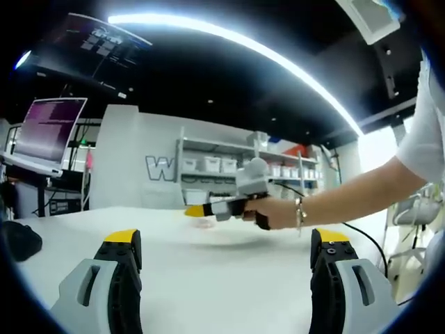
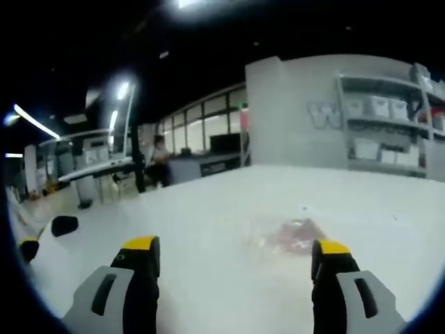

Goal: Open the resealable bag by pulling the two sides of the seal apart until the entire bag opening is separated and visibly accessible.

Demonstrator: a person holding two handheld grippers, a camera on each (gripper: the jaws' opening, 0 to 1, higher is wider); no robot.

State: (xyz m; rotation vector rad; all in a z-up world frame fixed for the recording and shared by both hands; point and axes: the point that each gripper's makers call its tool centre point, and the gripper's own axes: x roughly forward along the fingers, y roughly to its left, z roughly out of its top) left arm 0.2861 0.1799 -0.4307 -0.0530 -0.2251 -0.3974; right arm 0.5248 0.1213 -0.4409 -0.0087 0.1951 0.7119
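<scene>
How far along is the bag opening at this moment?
Nothing looks done: the resealable bag lies flat on the white table, untouched. In hand: the right gripper, jaws open, points at it; the left gripper is open too. Gripping and parting the seal remain.

Left gripper view looks low across the white table (image 1: 229, 278) toward shelves (image 1: 229, 163). Right gripper view sits nearer the tabletop, angled down. Both share the table and shelves.

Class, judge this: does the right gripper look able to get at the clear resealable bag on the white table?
Probably yes: the right gripper is open, and bare white table leads to the clear resealable bag.
</scene>
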